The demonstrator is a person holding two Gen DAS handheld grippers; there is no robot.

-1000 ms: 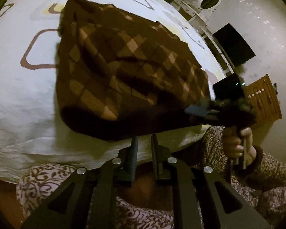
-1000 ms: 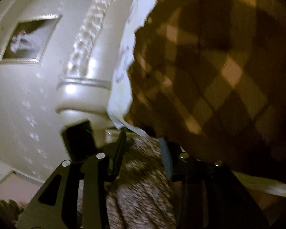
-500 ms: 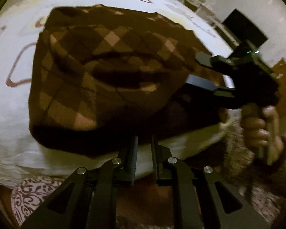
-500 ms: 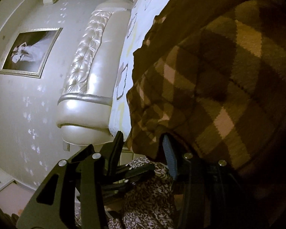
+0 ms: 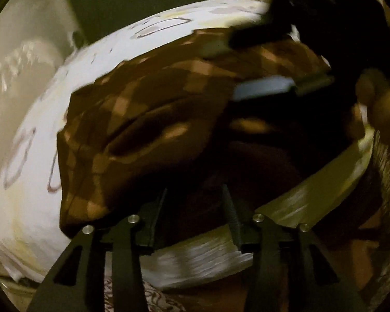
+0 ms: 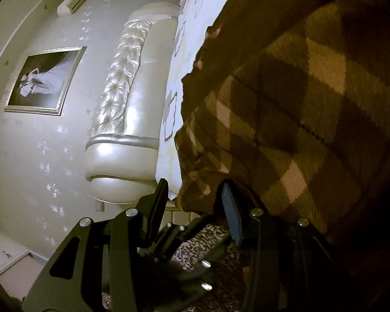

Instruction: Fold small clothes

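Across the middle of the left wrist frame your brown checked garment [image 5: 148, 119] lies bunched on the white patterned bedsheet [image 5: 26, 208], its dark hem reaching down to the bottom centre of the frame where your left gripper [image 5: 195, 215] sits. That gripper's jaws stand apart, with the hem lying in the gap between them; you cannot tell from this view whether either finger presses the cloth. At the upper right of the same frame your right gripper [image 5: 262, 65] comes in blurred over the garment's far side, jaws spread, one blue-padded finger lying across the fabric; your right hand [image 5: 384, 104] shows at the right edge, out of focus. In the right wrist frame the right gripper [image 6: 195, 202] also stands open at the bottom centre, and a corner of the checked garment [image 6: 286, 119] hangs into the gap, close by the blue-padded finger on the right. The garment fills the right half of that frame. Left of it you see the sheet's edge [image 6: 169, 156], the cream tufted headboard [image 6: 127, 119], and a framed picture [image 6: 44, 78] on the wall at the left.
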